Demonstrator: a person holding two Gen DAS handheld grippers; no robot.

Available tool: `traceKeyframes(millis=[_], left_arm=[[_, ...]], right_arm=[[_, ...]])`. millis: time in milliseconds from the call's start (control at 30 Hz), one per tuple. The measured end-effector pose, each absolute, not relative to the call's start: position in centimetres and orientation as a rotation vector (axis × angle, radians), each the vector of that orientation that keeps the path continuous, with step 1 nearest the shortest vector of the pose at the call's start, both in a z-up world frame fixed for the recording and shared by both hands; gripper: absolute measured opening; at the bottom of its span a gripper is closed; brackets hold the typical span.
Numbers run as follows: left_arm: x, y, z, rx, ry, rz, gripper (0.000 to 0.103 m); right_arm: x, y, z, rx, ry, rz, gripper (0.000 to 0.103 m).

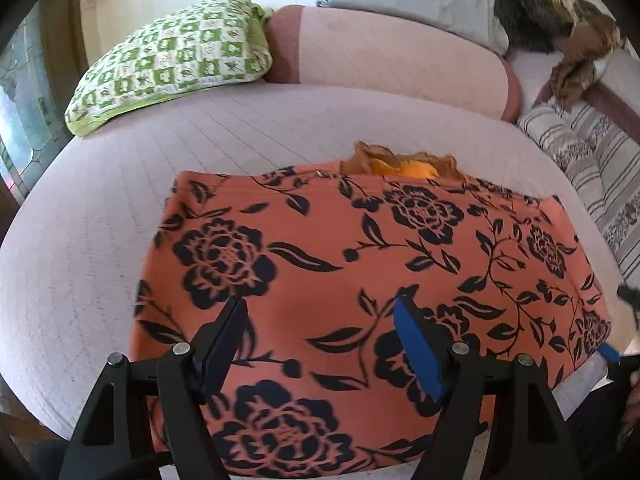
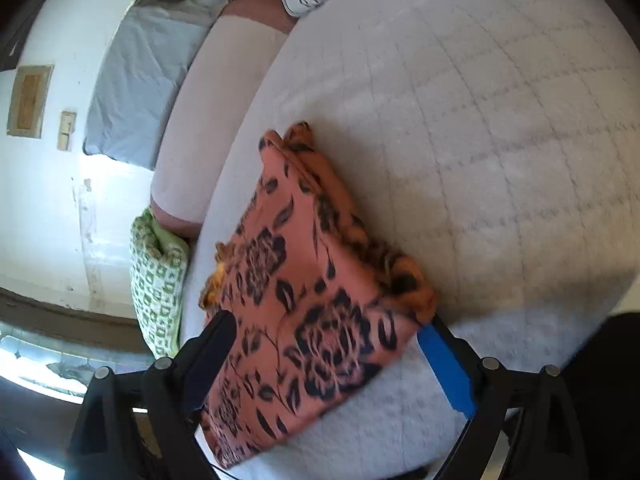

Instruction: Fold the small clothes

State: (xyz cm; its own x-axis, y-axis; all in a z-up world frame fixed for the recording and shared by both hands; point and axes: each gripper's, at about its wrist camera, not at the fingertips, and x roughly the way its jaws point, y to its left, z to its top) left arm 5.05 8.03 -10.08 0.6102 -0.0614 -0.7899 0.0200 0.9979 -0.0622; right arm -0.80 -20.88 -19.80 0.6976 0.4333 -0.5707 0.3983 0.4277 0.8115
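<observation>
**Both grippers over the folded cloth, nothing pinched**

Here we are on the bed point(image 1: 100, 240), pale quilted cover, and the floral cloth point(image 1: 360, 280) lies flat near its front edge: orange-red with black flowers, already doubled over by the look of it, with an orange layer peeking out along the far edge. From the left wrist view the cloth's long axis runs side to side across the picture, its far edge facing the pink bolster point(image 1: 400, 64) and the green checked pillow point(image 1: 172, 56).

The left gripper point(image 1: 320, 340) hangs above the near half of the cloth, jaws spread wide, and nothing sits between the pads. The right gripper point(image 2: 328, 360) comes in at the cloth's end, rolled hard to one side, jaws also wide; the cloth's corner lies in the gap between the black finger and the blue pad, yet neither seems to press on it.

My read: one fold is down and released, and the next one is being lined up. That next move calls for each gripper to close on a short end or corner, catching all layers together, then carry it across the long axis. The bunched, ruffled edge on the right end looks likely to slip out of a shallow pinch.
</observation>
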Motion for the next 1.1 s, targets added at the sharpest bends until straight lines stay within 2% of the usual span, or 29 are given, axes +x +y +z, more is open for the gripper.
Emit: traceKeyframes(millis=[133, 200, 400, 533, 567, 600, 633, 767, 800, 867, 933, 967, 1000, 1100], left_arm=[[5.1, 7.3, -10.1, -0.039, 0.909, -0.044, 0.076], [5.4, 7.4, -10.1, -0.045, 0.915, -0.042, 0.076], [6.1, 7.2, -9.9, -0.041, 0.903, -0.05, 0.076], [7.1, 6.4, -11.8, -0.002, 0.963, -0.051, 0.076], [7.3, 6.3, -12.3, 0.01, 0.983, -0.044, 0.076], [7.1, 6.2, -12.4, 0.021, 0.977, -0.042, 0.076], [6.9, 6.2, -12.2, 0.02, 0.961, -0.043, 0.076], [6.6, 6.0, -10.6, -0.012, 0.902, -0.068, 0.076], [6.8, 5.8, -10.6, -0.007, 0.901, -0.071, 0.076], [7.6, 5.3, -11.7, 0.018, 0.947, -0.074, 0.076], [8.1, 5.0, -13.5, 0.048, 1.01, -0.061, 0.077], [8.0, 4.8, -13.5, 0.058, 0.988, -0.058, 0.077], [7.9, 4.6, -13.4, 0.073, 0.987, -0.052, 0.077], [8.0, 4.7, -13.4, 0.055, 0.999, -0.053, 0.077]], right_arm=[[-0.1, -20.6, -19.9, 1.108, 0.865, 0.024, 0.09], [0.3, -20.2, -19.6, 1.091, 0.877, 0.025, 0.081], [0.7, -19.8, -19.6, 1.038, 0.882, -0.017, 0.082], [0.8, -19.9, -19.5, 1.037, 0.876, -0.007, 0.082], [0.9, -19.7, -19.3, 1.029, 0.872, 0.013, 0.078], [1.1, -19.6, -19.1, 1.022, 0.872, 0.024, 0.068], [1.2, -19.5, -18.6, 1.01, 0.87, 0.033, 0.065], [1.7, -19.2, -18.6, 0.976, 0.893, 0.006, 0.068], [1.9, -19.3, -19.1, 0.989, 0.907, -0.011, 0.072], [2.1, -19.4, -19.8, 1.027, 0.907, 0.001, 0.073], [2.3, -19.2, -19.5, 0.997, 0.91, 0.018, 0.066], [2.4, -19.1, -19.5, 0.994, 0.92, 0.025, 0.044], [2.5, -19.0, -19.3, 0.98, 0.929, 0.023, 0.032], [2.4, -18.9, -18.8, 0.944, 0.925, 0.017, 0.032]])
